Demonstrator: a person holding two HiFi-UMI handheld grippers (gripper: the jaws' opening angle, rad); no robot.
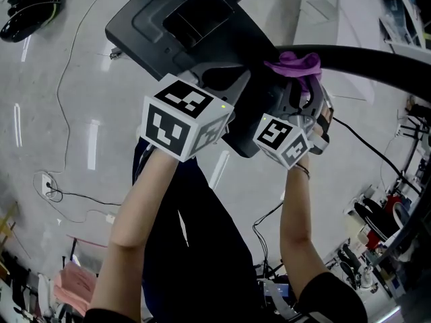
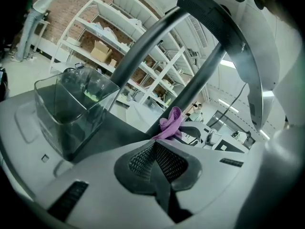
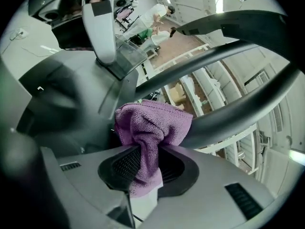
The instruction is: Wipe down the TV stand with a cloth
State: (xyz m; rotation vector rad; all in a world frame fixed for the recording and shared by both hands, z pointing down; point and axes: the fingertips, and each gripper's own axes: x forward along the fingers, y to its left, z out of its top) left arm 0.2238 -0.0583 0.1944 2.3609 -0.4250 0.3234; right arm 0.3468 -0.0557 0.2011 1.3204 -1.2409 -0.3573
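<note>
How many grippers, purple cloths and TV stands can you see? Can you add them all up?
Purple cloth: 1
Grippers: 2 (left gripper shut and empty, right gripper shut on the purple cloth)
TV stand: 1
Total: 4

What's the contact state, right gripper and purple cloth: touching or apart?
Touching. The right gripper view shows the right gripper shut on the purple cloth, which is pinched between its jaws and bunches up above them.
</note>
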